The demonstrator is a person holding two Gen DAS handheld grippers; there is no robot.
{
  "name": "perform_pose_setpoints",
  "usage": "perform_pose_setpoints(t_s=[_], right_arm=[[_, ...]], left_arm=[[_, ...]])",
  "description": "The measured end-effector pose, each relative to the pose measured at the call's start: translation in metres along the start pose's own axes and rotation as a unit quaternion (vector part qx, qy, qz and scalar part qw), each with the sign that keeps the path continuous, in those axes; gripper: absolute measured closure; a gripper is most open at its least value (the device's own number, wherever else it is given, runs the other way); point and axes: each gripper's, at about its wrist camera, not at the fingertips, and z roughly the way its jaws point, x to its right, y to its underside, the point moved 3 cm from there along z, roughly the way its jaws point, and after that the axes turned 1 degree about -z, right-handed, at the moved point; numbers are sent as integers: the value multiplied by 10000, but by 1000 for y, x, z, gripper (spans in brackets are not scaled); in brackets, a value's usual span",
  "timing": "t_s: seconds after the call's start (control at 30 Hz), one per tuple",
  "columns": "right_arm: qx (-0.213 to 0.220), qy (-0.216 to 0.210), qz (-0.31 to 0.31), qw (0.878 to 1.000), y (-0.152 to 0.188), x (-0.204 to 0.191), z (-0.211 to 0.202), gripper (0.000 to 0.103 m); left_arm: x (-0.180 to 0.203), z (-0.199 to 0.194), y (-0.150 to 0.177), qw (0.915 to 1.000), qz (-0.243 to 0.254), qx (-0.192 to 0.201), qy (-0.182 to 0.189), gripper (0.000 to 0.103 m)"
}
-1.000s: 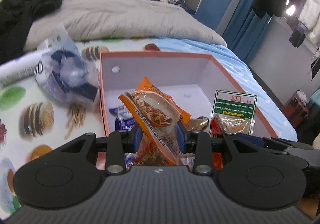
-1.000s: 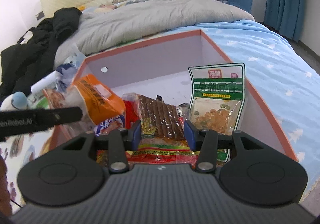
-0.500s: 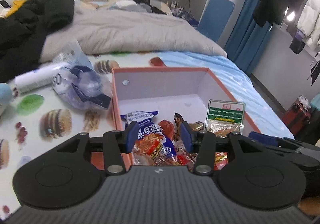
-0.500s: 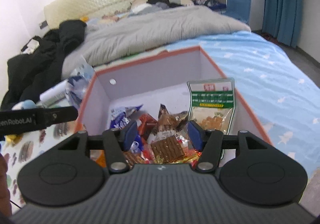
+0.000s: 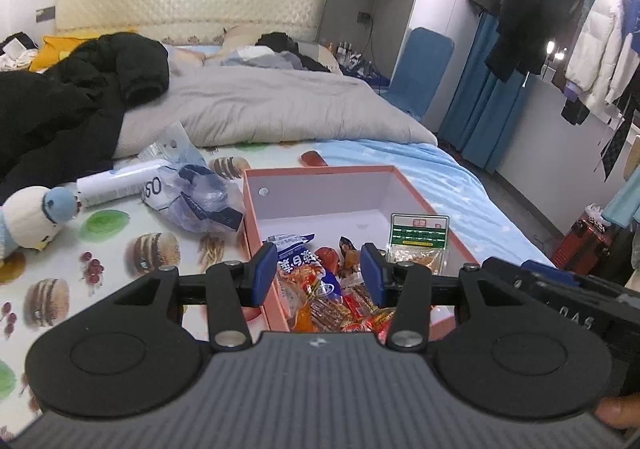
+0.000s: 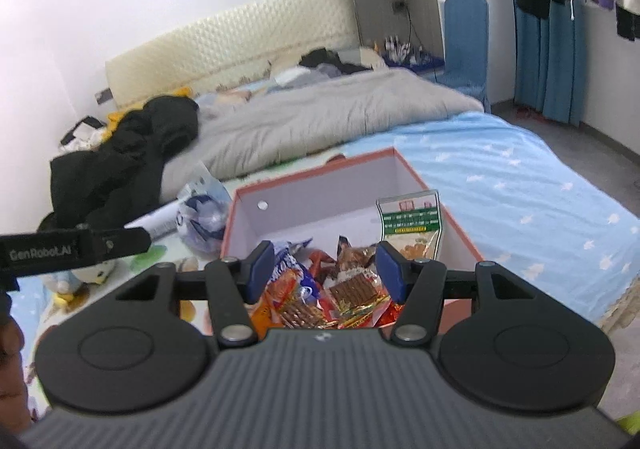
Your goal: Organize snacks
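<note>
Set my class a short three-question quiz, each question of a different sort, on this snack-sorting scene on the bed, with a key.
1. True or false: the left gripper is clamped on a snack packet.
2. Where does the green-labelled packet stand? A) flat on the grey duvet B) upright against the right wall of the orange box C) beside the plush toy
3. Fill in: the far half of the box floor is ____.

Key
1. False: its jaws are open and hold nothing, raised above the snack pile; the right gripper is the same.
2. B
3. bare; the snacks are heaped at the near end.
</note>
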Motion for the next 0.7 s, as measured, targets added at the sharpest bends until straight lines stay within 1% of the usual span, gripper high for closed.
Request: perform_pose_setpoints(t_s=[0.13, 0.23, 0.3, 0.43, 0.53, 0.7], right_arm=[[174, -6, -14, 9998, 1, -4, -27, 44], [174, 15, -67, 9998, 5, -7, -46, 44], [214, -44, -106, 9997, 6, -9, -60, 44], [316, -58, -143, 9994, 12, -10, -84, 44], [376, -63, -65, 9993, 19, -9, -96, 44], [319, -36, 5, 9995, 31, -4, -103, 44]], left_arm=[[4, -30, 7, 9999, -3, 107, -7, 51], [10, -49, 10, 9997, 11, 224, -25, 51], [14, -62, 12, 9995, 70, 317, -29, 51], [21, -82, 21, 9991, 142, 396, -32, 51], [23, -94, 31, 9991, 149, 397, -61, 48], [22, -104, 49, 9993, 79, 348, -69, 47]])
